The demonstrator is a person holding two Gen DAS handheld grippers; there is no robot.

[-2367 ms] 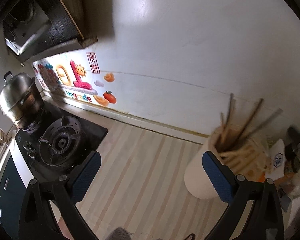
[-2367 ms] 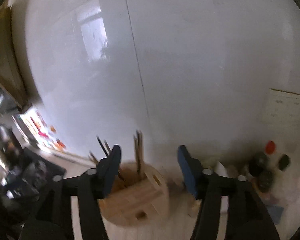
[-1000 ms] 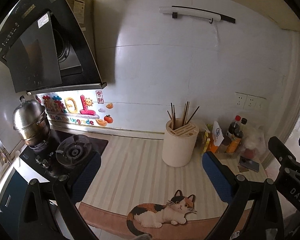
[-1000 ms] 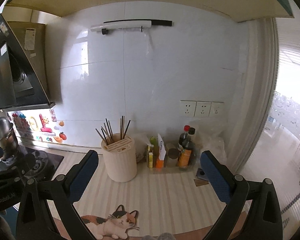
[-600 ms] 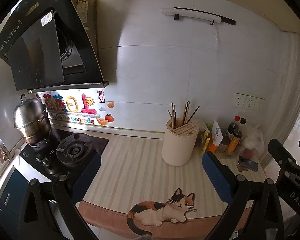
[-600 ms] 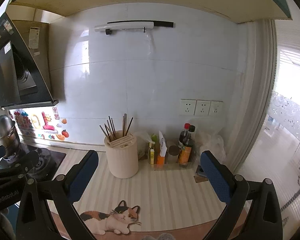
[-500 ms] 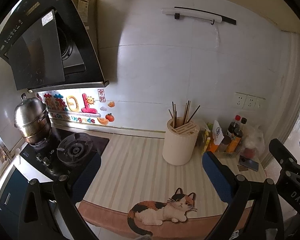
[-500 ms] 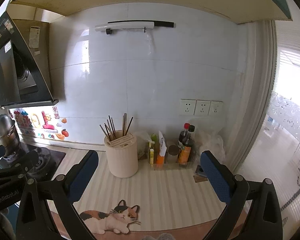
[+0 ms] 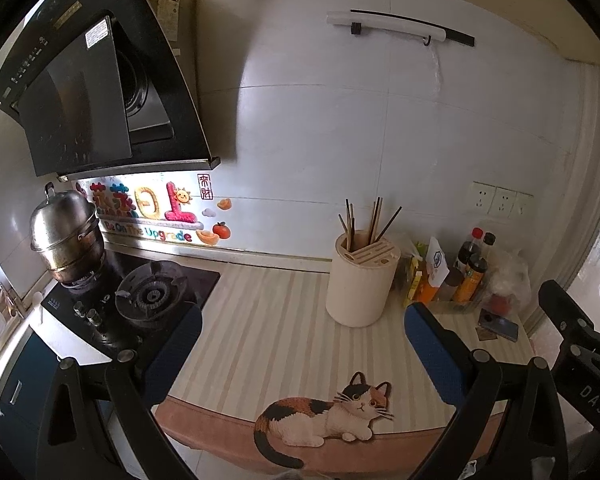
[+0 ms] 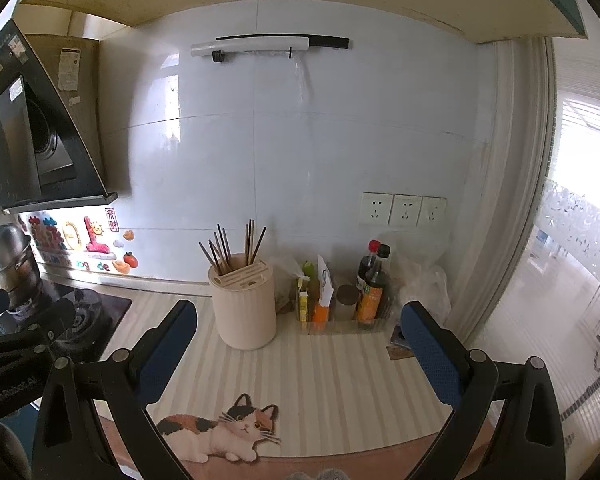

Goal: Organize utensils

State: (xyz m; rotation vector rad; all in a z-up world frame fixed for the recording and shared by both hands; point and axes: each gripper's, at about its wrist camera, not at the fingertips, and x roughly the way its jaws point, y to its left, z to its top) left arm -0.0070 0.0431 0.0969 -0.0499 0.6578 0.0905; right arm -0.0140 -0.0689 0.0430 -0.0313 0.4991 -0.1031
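A cream utensil holder (image 9: 361, 285) (image 10: 244, 307) stands upright on the striped counter near the back wall. Several brown chopsticks (image 9: 364, 221) (image 10: 232, 246) stick up out of its slotted wooden top. My left gripper (image 9: 302, 346) hangs open near the counter's front edge, well short of the holder, with nothing between its blue pads. My right gripper (image 10: 298, 346) is open too, empty, and equally far back. The right gripper's black frame also shows at the right edge of the left wrist view.
Sauce bottles (image 10: 373, 286) and seasoning packets (image 10: 314, 296) cluster right of the holder, with a phone (image 9: 498, 326) beside them. A gas stove (image 9: 148, 292) and steel pot (image 9: 66, 236) sit left under a range hood (image 9: 88, 92). A cat picture (image 9: 328, 416) marks the front edge.
Both grippers have pulled back from close above the holder to a stand-off position at the counter's front. Over the last second the views have hardly shifted.
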